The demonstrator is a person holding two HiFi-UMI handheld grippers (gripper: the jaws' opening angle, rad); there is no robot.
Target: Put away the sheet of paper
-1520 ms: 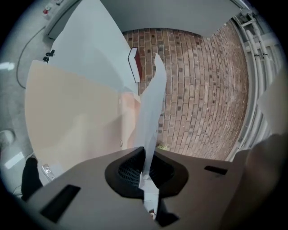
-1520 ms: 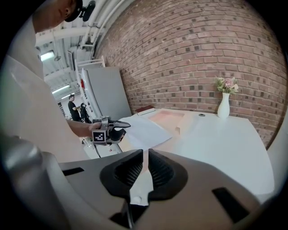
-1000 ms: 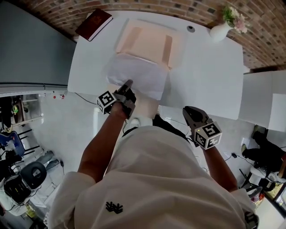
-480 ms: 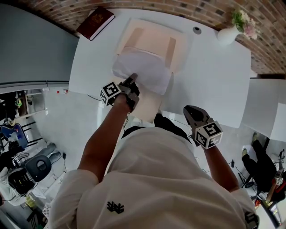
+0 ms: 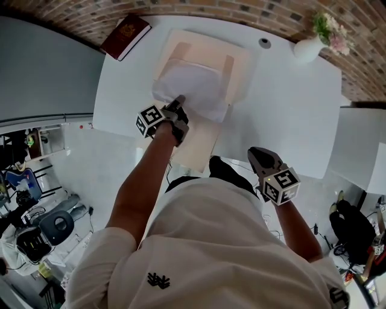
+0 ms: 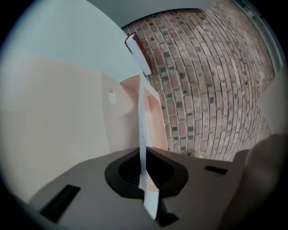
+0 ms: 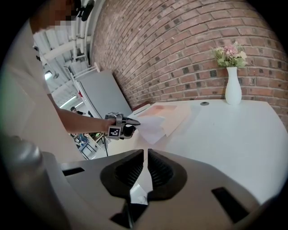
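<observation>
White table (image 5: pixel 289 108) against a brick wall (image 5: pixel 253 12), pale floor (image 5: pixel 102 163) below.

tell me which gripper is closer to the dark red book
Left. The left gripper, shut on the sheet of paper, is over the table, right of the dark red book and nearer the person; the right gripper is off the table's near edge.

Right gripper (image 7: pixel 146 156): jaws drawn almost together, only a bare slit, nothing in it. Beyond, left gripper (image 7: pixel 134 122) meets the edge of a sheet of paper (image 7: pixel 153 126), apparently pinching it, above a peach folder (image 7: pixel 176 112) on the white surface (image 7: pixel 225 134). Vase (image 7: pixel 233 92) with flowers stands by the brick wall (image 7: pixel 180 45).
</observation>
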